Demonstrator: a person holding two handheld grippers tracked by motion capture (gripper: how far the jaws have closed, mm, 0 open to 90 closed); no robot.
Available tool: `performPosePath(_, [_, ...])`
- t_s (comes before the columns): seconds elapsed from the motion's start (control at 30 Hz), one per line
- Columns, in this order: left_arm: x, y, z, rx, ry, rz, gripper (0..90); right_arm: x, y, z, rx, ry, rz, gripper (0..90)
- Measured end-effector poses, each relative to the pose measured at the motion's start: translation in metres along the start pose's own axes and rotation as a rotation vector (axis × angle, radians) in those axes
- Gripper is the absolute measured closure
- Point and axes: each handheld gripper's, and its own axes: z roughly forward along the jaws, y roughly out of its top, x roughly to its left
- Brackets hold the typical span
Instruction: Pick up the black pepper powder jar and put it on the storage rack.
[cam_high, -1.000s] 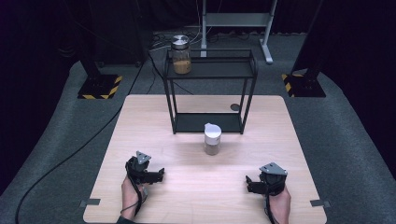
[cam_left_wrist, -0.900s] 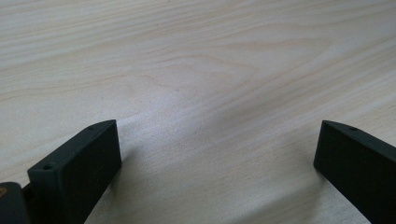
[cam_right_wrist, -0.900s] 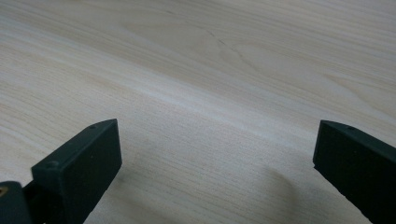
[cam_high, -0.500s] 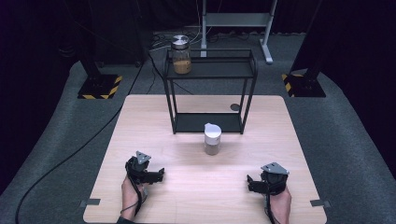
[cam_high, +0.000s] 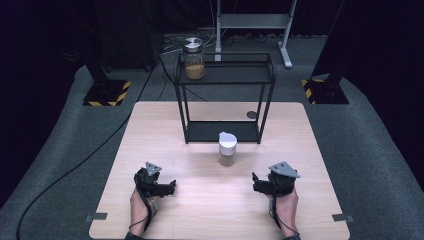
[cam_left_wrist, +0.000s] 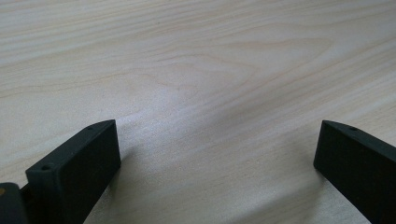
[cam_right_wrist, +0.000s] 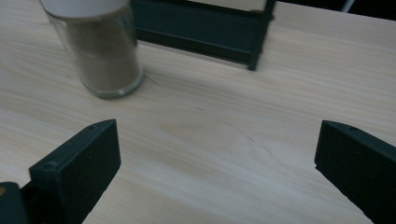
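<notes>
Two jars, one on the table (cam_high: 150, 130), one on the rack (cam_high: 225, 75); each gripper gapes, holding nothing.

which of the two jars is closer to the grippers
The white-capped jar standing on the table, in front of the black rack. The other jar, metal-lidded, stands on the rack's top shelf, farther back.

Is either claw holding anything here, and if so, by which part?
Nothing is held. The left claw and the right claw both rest open on the table, apart from the white-capped jar.
</notes>
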Motion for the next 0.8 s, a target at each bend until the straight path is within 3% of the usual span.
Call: performPosePath(0.8, [-0.001, 0.000, 0.000, 0.000, 0.002, -0.004, 0.1, 0.042, 0.046, 0.074, -0.033, 0.131, -0.064, 0.0])
